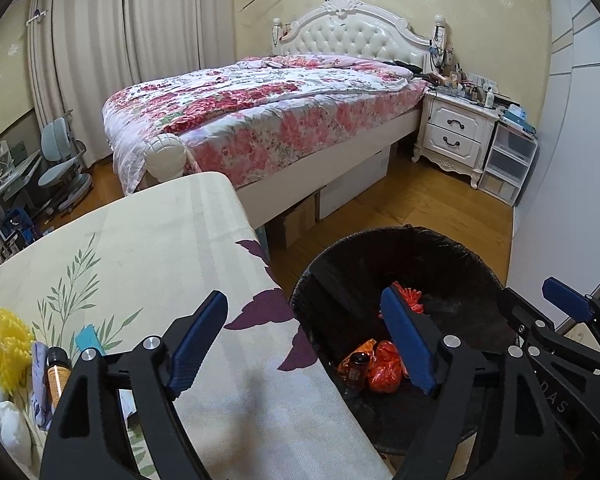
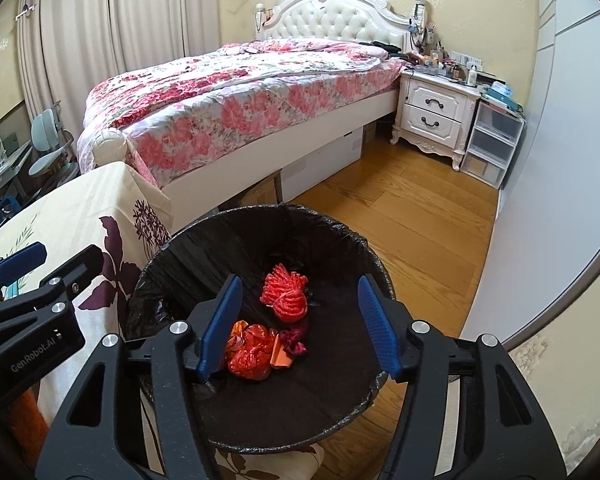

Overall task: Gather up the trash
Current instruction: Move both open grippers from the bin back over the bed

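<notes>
Both my left hand-held gripper and right hand-held gripper hang spread and empty over the bin, where several red and orange scraps already lie, while a small bottle and yellow bits still wait on the worktop.

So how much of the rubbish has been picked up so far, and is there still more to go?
Done: red crumpled wrappers, a red mesh bundle and a small dark bottle already lie in the black-lined bin. In hand: nothing; the left gripper and right gripper are both open and empty. Left: on the table, a yellow mesh bundle, an amber bottle and a white wad.
</notes>
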A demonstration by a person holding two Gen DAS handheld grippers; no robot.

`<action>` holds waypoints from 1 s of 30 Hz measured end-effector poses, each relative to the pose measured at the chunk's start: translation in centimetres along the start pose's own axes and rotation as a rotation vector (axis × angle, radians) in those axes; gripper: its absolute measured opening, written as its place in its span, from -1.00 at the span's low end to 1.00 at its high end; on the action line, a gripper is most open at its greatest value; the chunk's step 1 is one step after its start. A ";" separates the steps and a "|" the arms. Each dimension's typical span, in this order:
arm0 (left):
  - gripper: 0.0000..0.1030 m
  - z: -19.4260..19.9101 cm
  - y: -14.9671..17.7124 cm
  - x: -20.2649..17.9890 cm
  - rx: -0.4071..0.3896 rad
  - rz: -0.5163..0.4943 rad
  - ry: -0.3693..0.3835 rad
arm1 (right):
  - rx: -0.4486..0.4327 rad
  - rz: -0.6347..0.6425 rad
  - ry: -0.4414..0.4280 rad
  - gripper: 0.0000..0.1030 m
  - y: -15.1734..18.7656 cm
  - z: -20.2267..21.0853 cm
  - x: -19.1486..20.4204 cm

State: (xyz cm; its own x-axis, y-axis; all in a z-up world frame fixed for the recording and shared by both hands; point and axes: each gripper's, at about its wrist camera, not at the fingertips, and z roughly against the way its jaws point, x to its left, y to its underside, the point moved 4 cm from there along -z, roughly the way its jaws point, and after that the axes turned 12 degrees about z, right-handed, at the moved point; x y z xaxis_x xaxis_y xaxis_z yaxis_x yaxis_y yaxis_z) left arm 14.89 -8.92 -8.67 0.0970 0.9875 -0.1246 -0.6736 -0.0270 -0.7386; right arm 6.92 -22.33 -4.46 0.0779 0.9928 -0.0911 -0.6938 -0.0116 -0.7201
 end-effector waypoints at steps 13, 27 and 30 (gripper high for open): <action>0.63 4.6 -0.2 4.8 -0.044 0.069 -0.062 | -0.034 0.013 -0.036 0.36 -0.1 2.8 2.4; 0.63 9.4 1.5 14.6 -0.061 0.184 -0.197 | -0.053 0.127 -0.158 0.36 0.0 5.3 10.8; 0.63 10.3 2.0 16.7 -0.063 0.208 -0.228 | -0.060 0.154 -0.195 0.36 -0.1 6.0 13.1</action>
State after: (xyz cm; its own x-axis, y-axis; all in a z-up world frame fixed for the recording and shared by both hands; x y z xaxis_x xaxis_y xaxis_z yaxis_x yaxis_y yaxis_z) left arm 7.59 9.10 -5.37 -0.2097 0.9689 -0.1312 -0.6141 -0.2349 -0.7534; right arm 3.68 -8.55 -1.47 -0.1691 0.9829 -0.0729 -0.6428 -0.1661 -0.7479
